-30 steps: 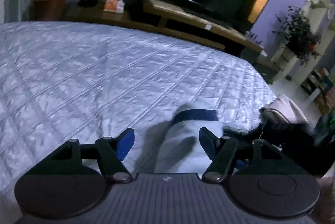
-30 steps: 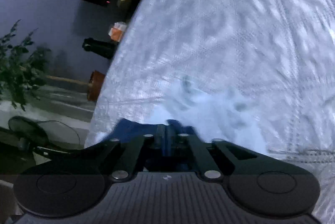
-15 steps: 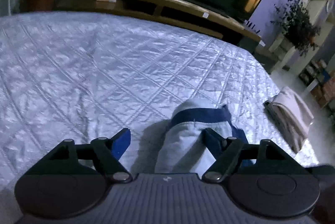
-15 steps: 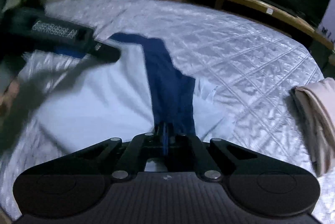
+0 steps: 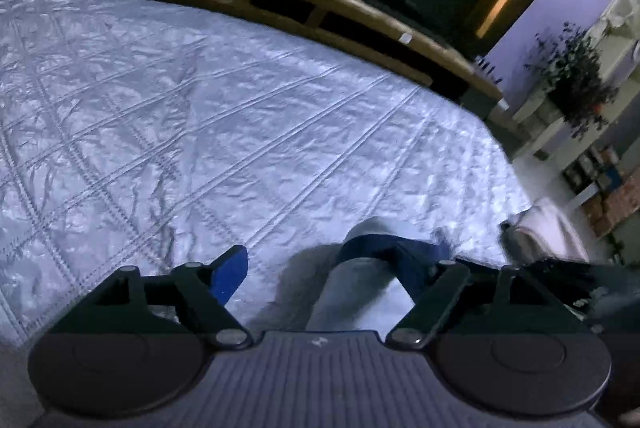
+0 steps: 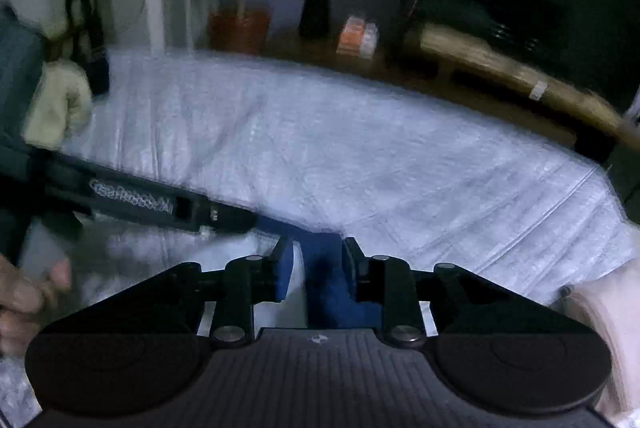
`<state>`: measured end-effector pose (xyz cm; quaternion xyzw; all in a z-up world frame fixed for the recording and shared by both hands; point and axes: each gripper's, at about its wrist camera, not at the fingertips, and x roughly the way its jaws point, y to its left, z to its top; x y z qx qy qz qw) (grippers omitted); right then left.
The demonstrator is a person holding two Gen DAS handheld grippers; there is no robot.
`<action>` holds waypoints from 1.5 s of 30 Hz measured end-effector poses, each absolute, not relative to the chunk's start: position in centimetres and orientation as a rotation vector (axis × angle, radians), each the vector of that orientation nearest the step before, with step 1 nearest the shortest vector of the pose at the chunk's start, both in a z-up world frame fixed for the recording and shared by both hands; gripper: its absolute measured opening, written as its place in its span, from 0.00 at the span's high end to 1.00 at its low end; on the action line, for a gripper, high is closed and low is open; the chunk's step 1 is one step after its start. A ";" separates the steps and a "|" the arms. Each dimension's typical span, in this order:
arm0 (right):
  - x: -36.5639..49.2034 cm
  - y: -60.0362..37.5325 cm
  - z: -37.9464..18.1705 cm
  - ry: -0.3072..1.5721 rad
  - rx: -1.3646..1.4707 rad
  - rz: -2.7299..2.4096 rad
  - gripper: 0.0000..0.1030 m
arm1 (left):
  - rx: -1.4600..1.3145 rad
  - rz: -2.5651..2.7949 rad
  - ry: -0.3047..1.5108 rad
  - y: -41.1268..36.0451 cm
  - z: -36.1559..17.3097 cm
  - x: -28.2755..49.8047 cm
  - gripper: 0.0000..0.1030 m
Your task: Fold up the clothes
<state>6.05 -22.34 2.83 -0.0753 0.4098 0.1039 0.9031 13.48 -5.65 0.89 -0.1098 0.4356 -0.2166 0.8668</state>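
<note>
Left wrist view: quilted bed (image 5: pixel 224 132) is filling most of the frame, and the pale garment (image 5: pixel 356 296) with its navy band (image 5: pixel 380 248) is lying bunched at the bed's near edge. Pink folded cloth (image 5: pixel 552 228) is sitting at the bed's right corner, likely a finished piece. Left tool (image 5: pixel 336 268) is spread wide over the garment, gripping nothing. Right tool (image 6: pixel 316 268) is released, its fingers straddling the navy band (image 6: pixel 324 280), probably lining up a pinch. No containers visible.
</note>
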 end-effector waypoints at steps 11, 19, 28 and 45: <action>-0.4 -32.4 2.7 0.866 0.372 0.068 0.36 | -0.102 -0.422 0.926 -6.6 -1.0 15.3 0.09; -8.3 -38.0 -4.1 1.056 0.997 0.173 0.32 | -0.053 -0.451 0.920 -7.3 0.3 15.2 0.23; -3.7 -35.9 -4.4 0.968 1.043 0.237 0.19 | -0.033 -0.448 0.939 -7.5 -1.6 15.6 0.05; -0.1 -33.1 -4.8 0.951 0.982 0.271 0.70 | -0.008 -0.451 0.919 -7.2 -1.9 15.2 0.02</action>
